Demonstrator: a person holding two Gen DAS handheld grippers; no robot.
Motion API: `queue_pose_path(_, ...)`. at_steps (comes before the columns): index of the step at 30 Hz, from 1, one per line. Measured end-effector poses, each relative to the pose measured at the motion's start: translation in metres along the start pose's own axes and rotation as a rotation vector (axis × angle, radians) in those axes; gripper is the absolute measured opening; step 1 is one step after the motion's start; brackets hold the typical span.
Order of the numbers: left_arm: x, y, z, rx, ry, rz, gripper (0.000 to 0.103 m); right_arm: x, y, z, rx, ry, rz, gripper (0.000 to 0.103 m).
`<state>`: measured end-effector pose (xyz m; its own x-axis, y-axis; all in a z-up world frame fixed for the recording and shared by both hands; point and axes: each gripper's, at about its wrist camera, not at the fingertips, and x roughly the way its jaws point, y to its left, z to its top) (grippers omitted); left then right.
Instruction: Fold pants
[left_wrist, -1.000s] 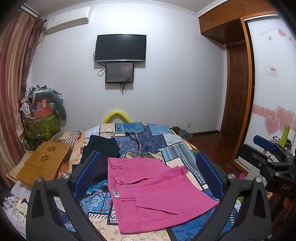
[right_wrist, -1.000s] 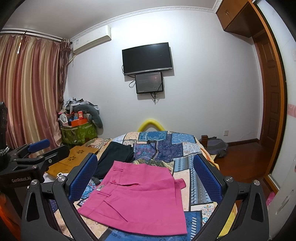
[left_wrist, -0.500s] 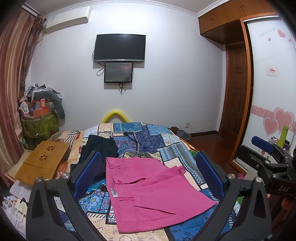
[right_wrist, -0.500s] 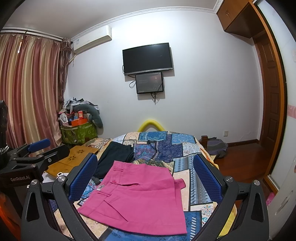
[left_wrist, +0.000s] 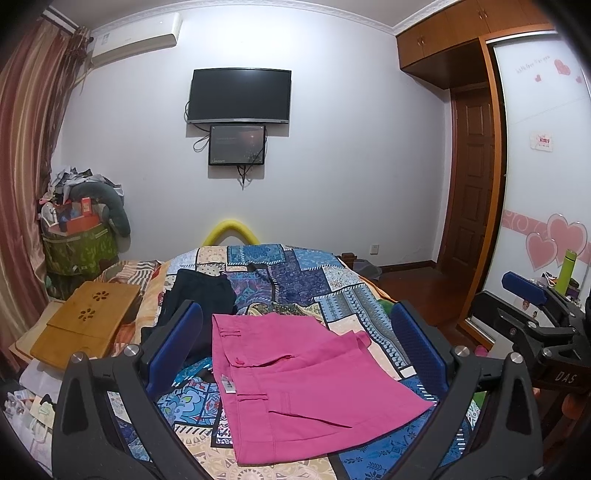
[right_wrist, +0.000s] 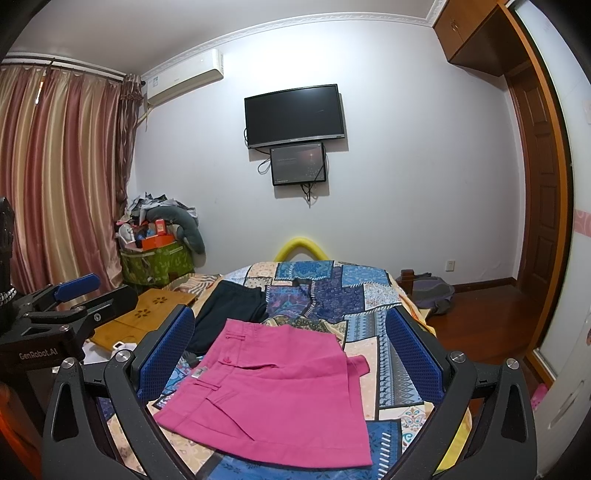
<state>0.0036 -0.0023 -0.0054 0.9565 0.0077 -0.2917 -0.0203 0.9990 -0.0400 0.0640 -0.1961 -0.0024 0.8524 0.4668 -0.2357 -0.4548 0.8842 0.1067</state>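
Pink pants (left_wrist: 303, 384) lie folded into a compact rectangle on the patchwork bedspread (left_wrist: 332, 288); they also show in the right wrist view (right_wrist: 280, 391). My left gripper (left_wrist: 295, 347) is open and empty, held above the near edge of the pants. My right gripper (right_wrist: 291, 347) is open and empty, also above the pants and not touching them. Each gripper shows at the edge of the other's view: the right gripper (left_wrist: 532, 306) at far right, the left gripper (right_wrist: 70, 295) at far left.
A dark folded garment (left_wrist: 199, 295) lies on the bed behind the pants. A wooden lap tray (left_wrist: 88, 317) sits left of the bed. A cluttered green bin (left_wrist: 77, 243) stands by the curtain. A TV (left_wrist: 239, 95) hangs on the far wall. A wardrobe (left_wrist: 539, 155) is at right.
Both views shift only slightly; the left gripper drifts a little. The pants stay still and both grippers stay open.
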Motion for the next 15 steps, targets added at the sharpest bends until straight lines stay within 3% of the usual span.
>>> queue_pose_path(15, 0.0043, -0.0002, -0.0024, 0.005, 0.011, -0.001, 0.103, 0.0052, -0.0061, -0.0076, 0.003, 0.018, -0.001, 0.103)
